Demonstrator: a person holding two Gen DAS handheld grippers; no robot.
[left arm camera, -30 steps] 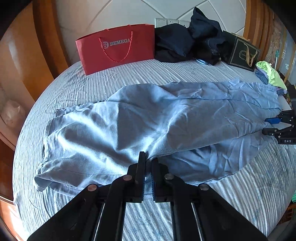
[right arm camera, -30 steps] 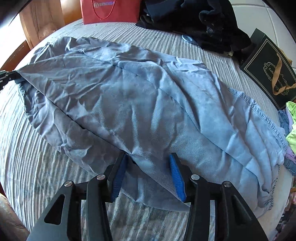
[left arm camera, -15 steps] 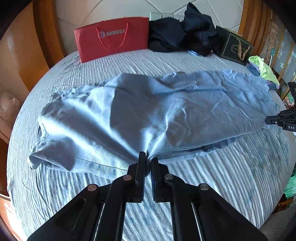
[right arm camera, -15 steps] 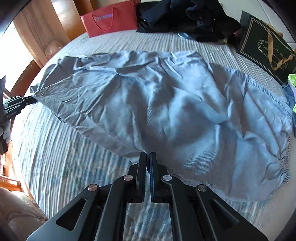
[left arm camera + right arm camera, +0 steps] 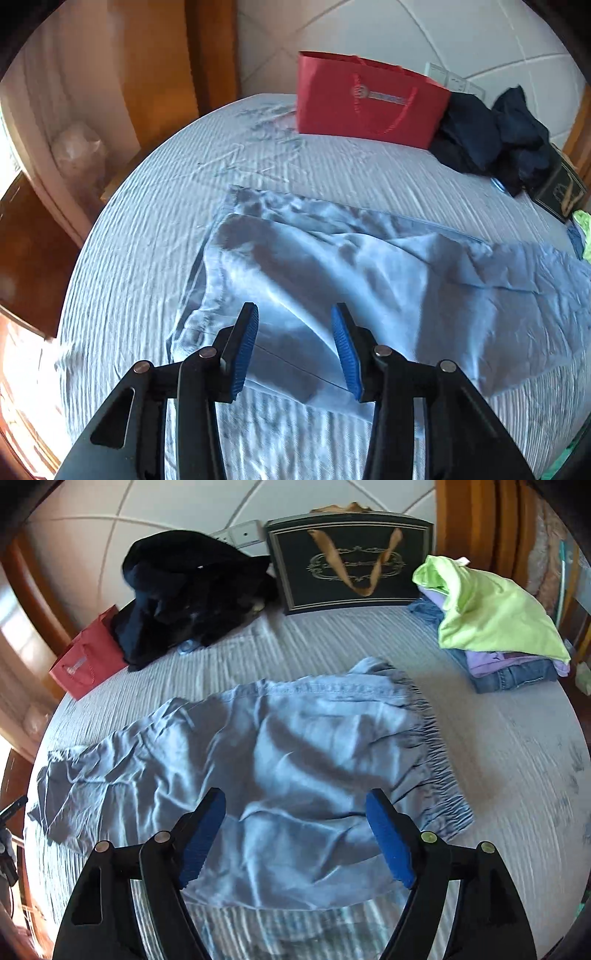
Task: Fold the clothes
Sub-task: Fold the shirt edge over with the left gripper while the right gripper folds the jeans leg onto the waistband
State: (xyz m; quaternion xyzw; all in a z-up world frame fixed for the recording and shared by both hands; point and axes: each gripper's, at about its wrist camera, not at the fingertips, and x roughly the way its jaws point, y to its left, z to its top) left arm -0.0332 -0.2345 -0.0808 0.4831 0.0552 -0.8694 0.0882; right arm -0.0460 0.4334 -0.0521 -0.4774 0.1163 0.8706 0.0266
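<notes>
Both tongs released since earlier: left tongs and right tongs gape wide, empty, above crumpled blue trousers on ribbed bed.

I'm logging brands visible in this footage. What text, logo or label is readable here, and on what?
Red paper bag: white logo and lettering, too blurred to read.
Black gift bag: gold ornamental emblem; any lettering inside is too small to read.
Blue trousers, folded clothes pile: no readable text.

Pale blue trousers on a blue-grey ribbed bedspread; red bag.
</notes>
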